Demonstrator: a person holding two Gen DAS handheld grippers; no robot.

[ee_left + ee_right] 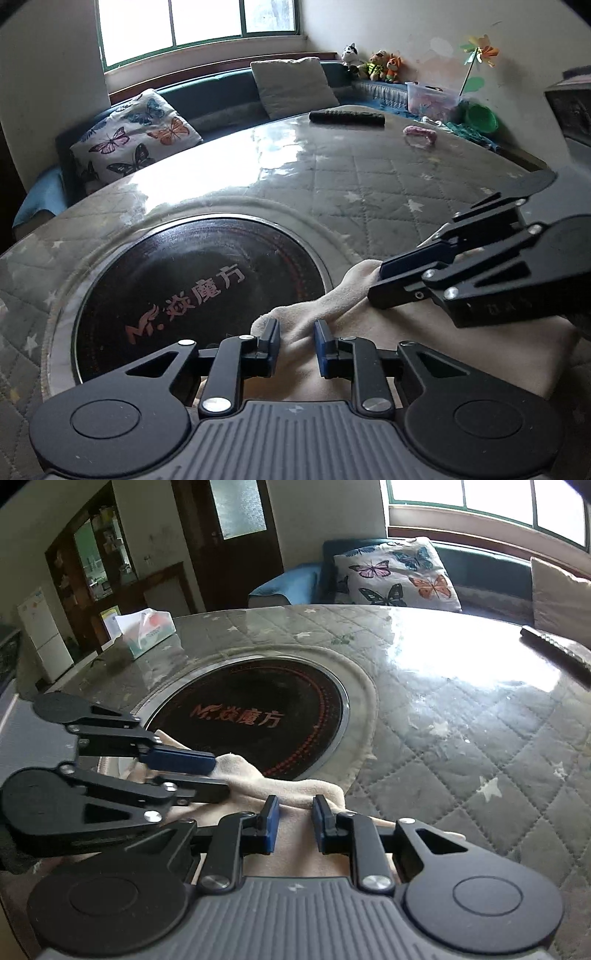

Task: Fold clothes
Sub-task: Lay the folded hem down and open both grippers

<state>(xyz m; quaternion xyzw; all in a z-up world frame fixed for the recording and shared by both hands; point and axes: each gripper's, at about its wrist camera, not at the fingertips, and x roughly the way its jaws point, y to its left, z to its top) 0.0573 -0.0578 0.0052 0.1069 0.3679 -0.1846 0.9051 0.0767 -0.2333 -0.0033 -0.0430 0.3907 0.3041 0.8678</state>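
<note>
Cream garment (424, 343) lies folded at the table's (369, 177) near edge, overlapping the black round hob (192, 280). Both tools, left (295, 341) and right (295, 818), stand slightly apart astride its bunched fold.

A home living room. A sofa (221, 88) with a butterfly cushion (133, 136) runs under the window (195, 26). Soft toys (373, 62) sit at the sofa's far end.

Window (195, 22) daylight, tabletop (461, 664) glare (fisheye-warped)

Both grippers (295, 345) (295, 821): black linkage arms, blue finger pads, silver screws, grey ribbed base w/ round discs.
</note>
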